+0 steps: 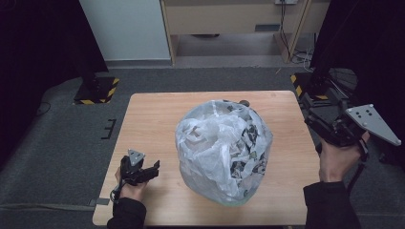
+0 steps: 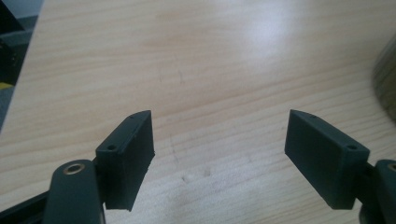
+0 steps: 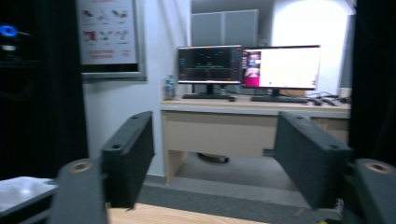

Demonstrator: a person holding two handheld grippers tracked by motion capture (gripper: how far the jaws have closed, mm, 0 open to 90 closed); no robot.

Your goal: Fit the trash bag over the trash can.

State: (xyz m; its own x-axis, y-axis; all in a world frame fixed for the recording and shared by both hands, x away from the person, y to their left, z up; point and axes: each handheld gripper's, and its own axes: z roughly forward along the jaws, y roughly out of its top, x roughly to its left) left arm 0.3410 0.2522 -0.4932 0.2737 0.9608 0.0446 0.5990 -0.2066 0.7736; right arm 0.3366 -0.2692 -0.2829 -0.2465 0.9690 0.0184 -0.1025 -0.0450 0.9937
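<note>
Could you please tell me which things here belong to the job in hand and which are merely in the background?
Part of the job:
plastic bag, full, on the table
left tool, open, over bare wood
right tool, open, raised off the table's right edge

Merely background:
monitors on the desk
wall poster

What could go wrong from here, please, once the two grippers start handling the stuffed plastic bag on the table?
1. The plastic bag is thin, crinkled film; open jaws closing on it may catch only a fold, and it could slip or tear.
2. The bag is bulging and rounded, standing near the front edge of the table; a one-sided pull might roll it off.
3. The right gripper is held beyond the table's right edge, aimed at the room, so its approach may start poorly lined up.
</note>
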